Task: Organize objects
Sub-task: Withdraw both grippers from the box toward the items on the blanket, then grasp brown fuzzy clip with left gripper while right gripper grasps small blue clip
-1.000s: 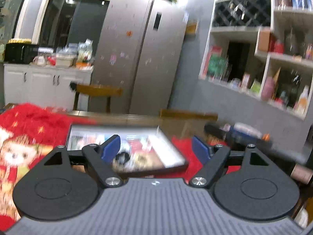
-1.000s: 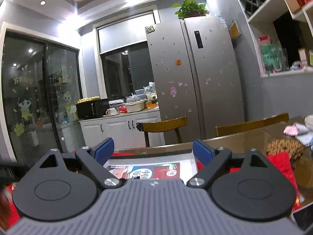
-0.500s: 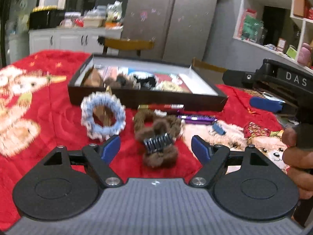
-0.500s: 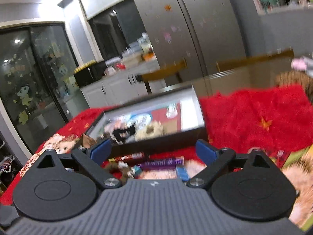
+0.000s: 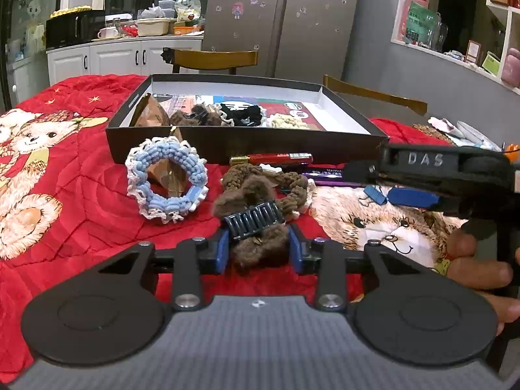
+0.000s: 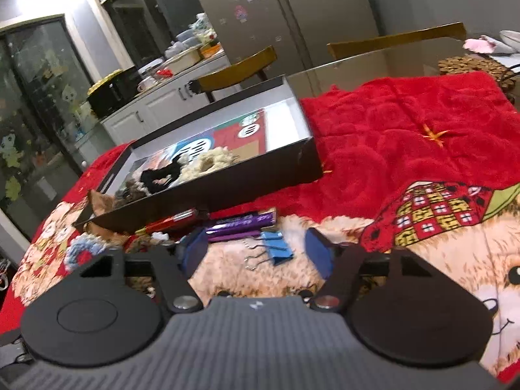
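At the far left of the left wrist view we see the red blanket (image 5: 81,175) with its teddy-bear print covering the table. On it, just in front of the black box (image 5: 208,144), a blue and white crocheted scrunchie (image 5: 167,182) stands propped against a small brown item we cannot identify. To its right lies a brown furry hair claw (image 5: 256,224) with dark teeth, resting against a brown scrunchie (image 5: 286,185). Our left gripper (image 5: 258,252) has this claw between its blue pads; its jaws are closing, and the pads sit against the fur on both sides. Behind, along the box's front wall, a red tube (image 5: 276,158) and a purple one (image 5: 325,174) lie flat. Inside the box we make out brown, black and cream hair ties.

Further right, a blue binder clip (image 6: 276,248) lies on the bear's pale fur, just in front of the purple tube. Our right gripper (image 6: 256,253) straddles it, jaws closing, yet the pads are apart from the clip on both sides and grip nothing. In the left view the same gripper shows from the side, with the fingers of the person's hand (image 5: 477,269) beneath it.
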{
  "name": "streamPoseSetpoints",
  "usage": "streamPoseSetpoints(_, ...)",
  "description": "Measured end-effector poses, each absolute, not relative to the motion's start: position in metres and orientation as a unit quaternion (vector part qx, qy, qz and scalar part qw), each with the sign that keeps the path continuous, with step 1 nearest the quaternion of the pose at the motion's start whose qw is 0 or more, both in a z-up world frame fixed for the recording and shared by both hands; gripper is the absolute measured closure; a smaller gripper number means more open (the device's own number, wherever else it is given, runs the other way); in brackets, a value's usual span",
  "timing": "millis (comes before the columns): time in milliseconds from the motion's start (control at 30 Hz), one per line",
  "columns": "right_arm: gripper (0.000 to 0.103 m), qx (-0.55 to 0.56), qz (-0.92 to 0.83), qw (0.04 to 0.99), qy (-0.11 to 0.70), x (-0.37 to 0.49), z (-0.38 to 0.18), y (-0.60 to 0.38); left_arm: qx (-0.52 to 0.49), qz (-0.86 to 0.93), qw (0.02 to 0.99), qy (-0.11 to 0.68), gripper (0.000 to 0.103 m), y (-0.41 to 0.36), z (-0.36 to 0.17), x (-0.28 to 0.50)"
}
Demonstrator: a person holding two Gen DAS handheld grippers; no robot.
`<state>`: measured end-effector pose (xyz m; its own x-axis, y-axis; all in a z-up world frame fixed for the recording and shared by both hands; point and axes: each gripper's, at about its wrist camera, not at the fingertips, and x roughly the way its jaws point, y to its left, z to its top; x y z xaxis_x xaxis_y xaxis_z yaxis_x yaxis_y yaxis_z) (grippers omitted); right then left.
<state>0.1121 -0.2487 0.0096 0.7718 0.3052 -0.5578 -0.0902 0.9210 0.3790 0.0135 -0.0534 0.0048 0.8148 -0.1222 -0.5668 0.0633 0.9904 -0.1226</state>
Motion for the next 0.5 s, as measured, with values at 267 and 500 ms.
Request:
streamPoseSetpoints(267, 0.074, 0.036, 0.054, 0.949, 0.31, 0.105, 0.009, -0.216, -0.054, -0.054, 0.95, 0.302, 0.061, -0.05, 0.004, 0.014)
streamPoseSetpoints(500, 0.075, 0.031, 0.063, 0.948, 0.309, 0.105, 0.01, -0.216, -0.048, -0.061, 0.948, 0.307, 0.061, -0.049, 0.003, 0.017)
